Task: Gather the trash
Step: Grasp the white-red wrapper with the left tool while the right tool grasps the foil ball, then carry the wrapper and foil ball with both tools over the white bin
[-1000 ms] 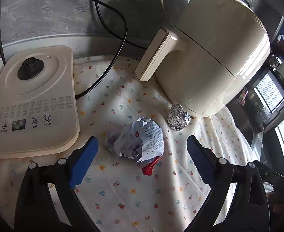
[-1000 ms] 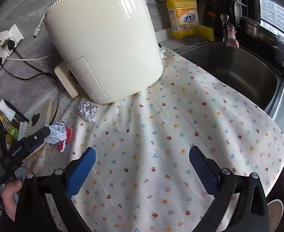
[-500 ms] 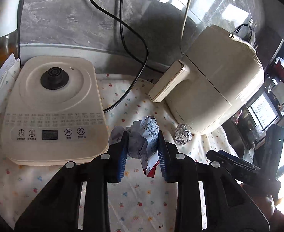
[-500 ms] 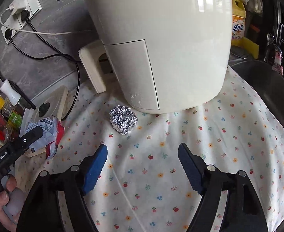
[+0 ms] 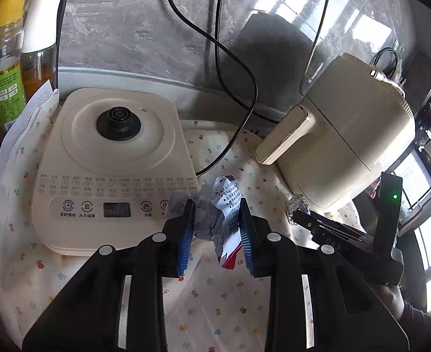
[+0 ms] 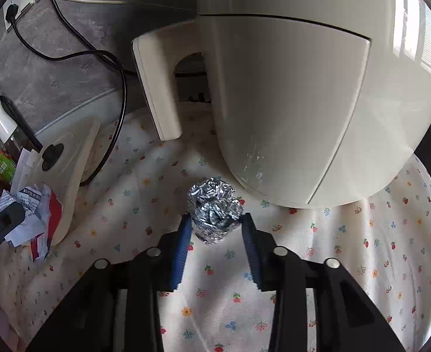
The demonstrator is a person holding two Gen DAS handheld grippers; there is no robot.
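Observation:
My left gripper (image 5: 215,214) is shut on a crumpled printed paper wrapper (image 5: 219,214) with a red edge, held above the flowered cloth. The wrapper also shows in the right wrist view (image 6: 32,208), pinched by the left gripper's tip. My right gripper (image 6: 215,223) is shut on a crumpled foil ball (image 6: 214,208) in front of the cream air fryer (image 6: 303,88). In the left wrist view the foil ball (image 5: 296,205) peeks out beside the right gripper's black body.
A cream kettle base (image 5: 112,164) with a control panel lies left on the flowered cloth (image 5: 215,308). Black cables (image 5: 233,88) trail over the grey wall. Bottles (image 5: 4,58) stand at the far left. The air fryer (image 5: 347,146) stands at the right.
My left gripper lifted the wrapper higher and stays shut on it. My right gripper moved forward to the foil ball and closed on it.

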